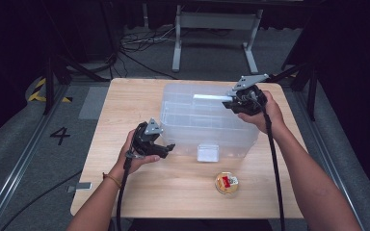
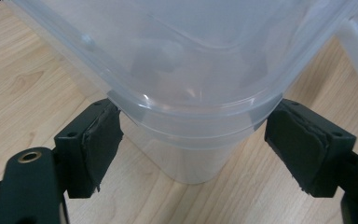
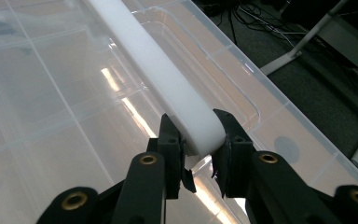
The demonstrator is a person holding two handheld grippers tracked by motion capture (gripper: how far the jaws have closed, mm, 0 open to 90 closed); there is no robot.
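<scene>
On the wooden table [image 1: 139,192], the clear storage box [image 1: 207,120] sits centrally. Left gripper [image 2: 193,140] straddles its near corner, jaws wide, apparently steadying. Right gripper [image 3: 198,154] pinches the box's white handle [image 3: 154,70], likely to lift.

a lidded storage box [image 1: 207,120] sits at the centre of the surface [image 1: 125,96], its latch [image 1: 207,153] on the 6 o'clock wall; a small round container [image 1: 226,183] lies apart at 5 o'clock, near the front edge.
</scene>
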